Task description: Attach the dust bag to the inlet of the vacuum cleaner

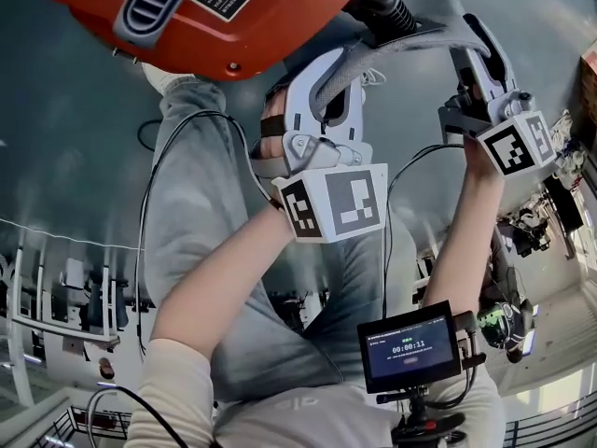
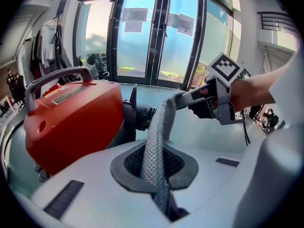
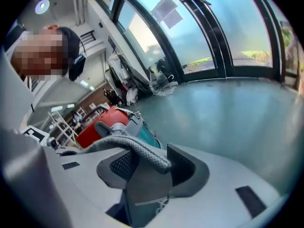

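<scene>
Only the head view shows both tools at once. The red vacuum cleaner (image 1: 215, 17) fills the top left. Just off its lower right edge the left tongs (image 1: 322, 87) and, farther from it, the right tongs (image 1: 474, 49) hold the grey dust bag (image 1: 347, 63) between them. A small screen (image 1: 410, 348) sits well below the vacuum cleaner, near the person's waist.

The left gripper view adds the grip itself. The left tongs (image 2: 156, 170) are pressed onto the mesh of the dust bag (image 2: 159, 132), which rises as a narrow strip between the pads. It also shows the vacuum cleaner (image 2: 71, 122) from the side, handle (image 2: 59, 77) on top. Its black inlet (image 2: 140, 114) points away from the red body toward the strip. Whether the fabric touches the inlet cannot be told. The right gripper's marker cube (image 2: 225, 68) shows beyond the inlet, before glass doors (image 2: 156, 37).

The right gripper view shows the right tongs (image 3: 152, 170) pinching a folded edge of the dust bag (image 3: 142, 151), with the vacuum cleaner (image 3: 97, 125) small and behind on the teal floor (image 3: 228, 113).

The bag's long axis runs from one pair of tongs to the other, arching across the vacuum cleaner's inlet end. It climbs from the left tongs and bends over toward the right ones.
</scene>
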`<action>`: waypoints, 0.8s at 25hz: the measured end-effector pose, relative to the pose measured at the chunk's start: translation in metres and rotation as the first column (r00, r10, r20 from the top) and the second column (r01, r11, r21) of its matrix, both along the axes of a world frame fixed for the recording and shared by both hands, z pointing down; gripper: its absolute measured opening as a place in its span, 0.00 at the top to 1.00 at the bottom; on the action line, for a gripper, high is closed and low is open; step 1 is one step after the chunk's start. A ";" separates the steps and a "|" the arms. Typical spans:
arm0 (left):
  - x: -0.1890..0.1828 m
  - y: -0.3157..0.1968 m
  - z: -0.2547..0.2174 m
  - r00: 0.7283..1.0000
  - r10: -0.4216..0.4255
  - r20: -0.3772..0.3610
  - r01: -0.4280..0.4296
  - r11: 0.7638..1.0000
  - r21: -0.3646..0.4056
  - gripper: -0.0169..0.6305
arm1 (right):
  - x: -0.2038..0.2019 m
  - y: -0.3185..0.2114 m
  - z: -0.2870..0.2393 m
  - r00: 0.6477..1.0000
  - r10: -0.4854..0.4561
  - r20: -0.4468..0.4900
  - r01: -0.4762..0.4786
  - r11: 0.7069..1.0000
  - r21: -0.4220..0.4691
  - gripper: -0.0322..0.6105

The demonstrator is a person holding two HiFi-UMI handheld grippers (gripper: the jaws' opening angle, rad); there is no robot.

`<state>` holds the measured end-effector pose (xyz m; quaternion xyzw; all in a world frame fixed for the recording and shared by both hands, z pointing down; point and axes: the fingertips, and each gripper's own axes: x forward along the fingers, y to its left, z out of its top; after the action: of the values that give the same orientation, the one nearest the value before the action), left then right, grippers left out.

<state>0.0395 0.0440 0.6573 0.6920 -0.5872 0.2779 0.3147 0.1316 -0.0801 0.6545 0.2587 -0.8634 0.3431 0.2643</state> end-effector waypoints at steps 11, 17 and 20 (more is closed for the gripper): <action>0.012 0.005 0.005 0.984 -0.092 -0.155 0.089 0.996 -0.030 0.95 | -0.013 -0.051 0.005 0.753 -0.476 -0.454 0.563 0.824 0.069 0.42; 0.014 0.006 0.005 0.975 -0.110 -0.192 0.103 0.994 -0.046 0.95 | 0.006 -0.049 -0.014 0.938 -0.262 -0.229 0.264 0.964 -0.020 0.42; 0.010 0.003 0.007 0.970 -0.124 -0.210 0.116 0.992 -0.051 0.95 | 0.025 -0.050 -0.035 1.000 0.007 -0.023 -0.007 0.999 -0.031 0.42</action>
<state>0.0499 0.0469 0.6639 0.6749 -0.5855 0.1940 0.4050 0.1561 -0.1296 0.6190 0.2614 -0.8541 0.3544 0.2769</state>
